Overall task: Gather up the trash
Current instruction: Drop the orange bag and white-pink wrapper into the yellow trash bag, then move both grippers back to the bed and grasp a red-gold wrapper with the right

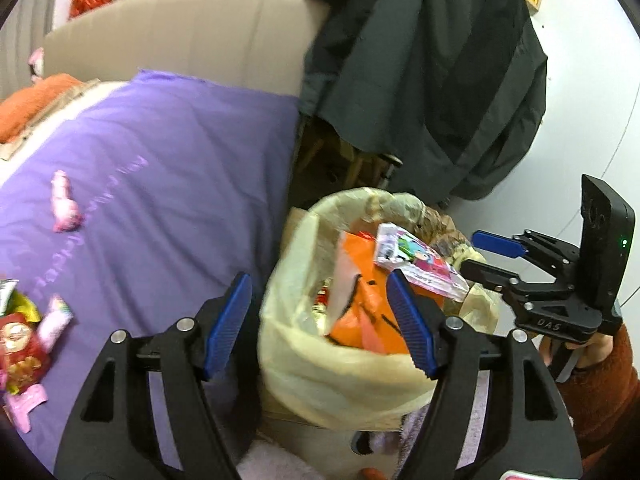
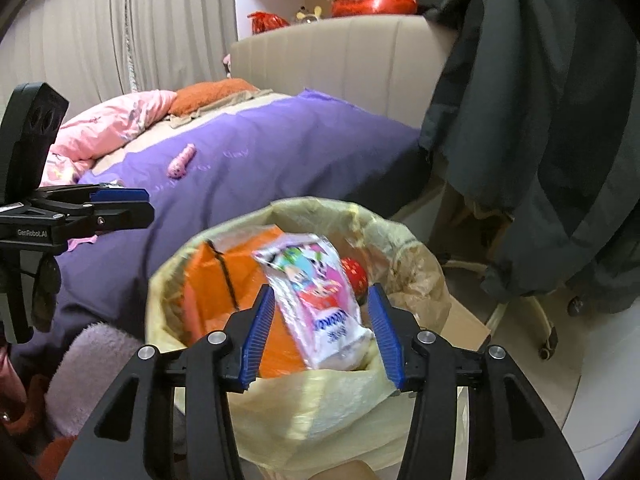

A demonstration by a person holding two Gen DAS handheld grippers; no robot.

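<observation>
Bedside, lower centre: pink printed foil wrapper (image 2: pixel 320 304) loose between spread right gripper (image 2: pixel 322 330), left gripper (image 1: pixel 320 322) spread too; likely light, crinkly, slippery, best pinched at flat sealed edge.

The right gripper (image 2: pixel 322 334) hangs over a bin lined with a yellowish bag (image 2: pixel 320 412), its blue-padded jaws spread wide with a pink cartoon-printed packet (image 2: pixel 320 304) lying loose between them on top of an orange bag (image 2: pixel 236 276). At the left edge the left gripper (image 2: pixel 132 202) reaches in above the purple bedcover (image 2: pixel 280 152), where a small pink wrapper (image 2: pixel 182 160) lies. A dark jacket (image 2: pixel 540 128) hangs at the right.
</observation>
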